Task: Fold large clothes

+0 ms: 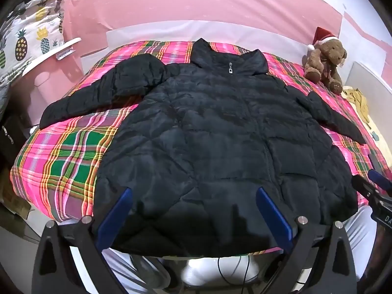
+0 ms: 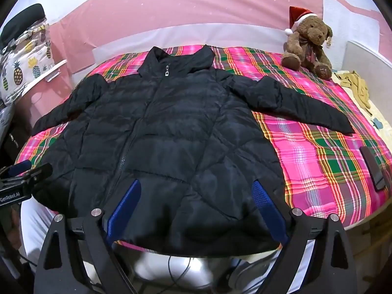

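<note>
The left claw (image 1: 193, 210) stood with its blue pads spread wide and nothing between them, hanging above the near hem of the black puffer jacket (image 1: 215, 134) and tilted down toward it. The right claw (image 2: 196, 205) was equally wide open and empty, poised over the same hem a little further toward the jacket's other side. Neither pad appeared to touch the fabric; both seemed held back at the bed's near edge, probably so that the whole garment could be taken in before a first grasp was chosen.

The jacket lay face up on the bed, zipped to the collar, with the zipper pull (image 2: 167, 71) showing just below it. It had been spread flat with the hem nearest the claws and the collar at the far end, a layout that suited folding the sides inward. The left sleeve (image 1: 98, 100) stretched out and away over the plaid bedcover (image 1: 63, 156), and the right sleeve (image 2: 301, 105) did the same on the opposite side, so each was free to be lifted by the claw on its own side.

Further out, a teddy bear (image 2: 307, 46) in a red hat sat at the far corner, well apart from the jacket, and a dark phone (image 2: 372, 169) lay near the bed's right edge, clear of the sleeve. By this layout, folding had not yet begun.
</note>
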`<state>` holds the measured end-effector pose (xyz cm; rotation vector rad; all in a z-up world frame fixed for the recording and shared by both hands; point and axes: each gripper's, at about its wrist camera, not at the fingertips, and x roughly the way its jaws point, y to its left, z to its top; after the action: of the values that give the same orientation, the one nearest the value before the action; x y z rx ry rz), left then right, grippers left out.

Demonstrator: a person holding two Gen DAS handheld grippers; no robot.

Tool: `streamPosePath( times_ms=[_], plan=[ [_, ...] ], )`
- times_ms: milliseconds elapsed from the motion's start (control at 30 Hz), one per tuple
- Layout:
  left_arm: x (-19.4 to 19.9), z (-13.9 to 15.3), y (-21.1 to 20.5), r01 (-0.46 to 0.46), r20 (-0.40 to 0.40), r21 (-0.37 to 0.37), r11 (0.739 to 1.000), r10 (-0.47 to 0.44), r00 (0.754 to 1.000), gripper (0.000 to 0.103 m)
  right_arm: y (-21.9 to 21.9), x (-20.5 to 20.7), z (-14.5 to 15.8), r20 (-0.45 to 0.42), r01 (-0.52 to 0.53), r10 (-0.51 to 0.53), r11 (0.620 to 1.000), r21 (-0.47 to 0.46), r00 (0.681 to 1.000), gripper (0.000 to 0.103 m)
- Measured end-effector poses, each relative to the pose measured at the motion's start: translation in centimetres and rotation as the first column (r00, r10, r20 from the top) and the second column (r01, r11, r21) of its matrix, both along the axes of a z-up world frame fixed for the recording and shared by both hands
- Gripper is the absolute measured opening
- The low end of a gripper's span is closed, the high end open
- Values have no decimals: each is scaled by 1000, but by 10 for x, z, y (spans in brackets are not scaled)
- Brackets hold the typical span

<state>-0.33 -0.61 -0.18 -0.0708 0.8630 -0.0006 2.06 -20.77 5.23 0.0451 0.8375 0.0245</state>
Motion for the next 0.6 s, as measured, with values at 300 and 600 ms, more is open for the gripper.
streamPosePath(
  times_ms=[300,600],
  plan=[
    [1,0,0,-10,-8,1,1000,10,1000,102,0,0,0,-2,-1,1,1000,0,1000,92],
    [1,-1,6,-37,-13,-15,999,37,999,102,0,1,-1,-4,0,0,1000,1,1000,92]
  ],
)
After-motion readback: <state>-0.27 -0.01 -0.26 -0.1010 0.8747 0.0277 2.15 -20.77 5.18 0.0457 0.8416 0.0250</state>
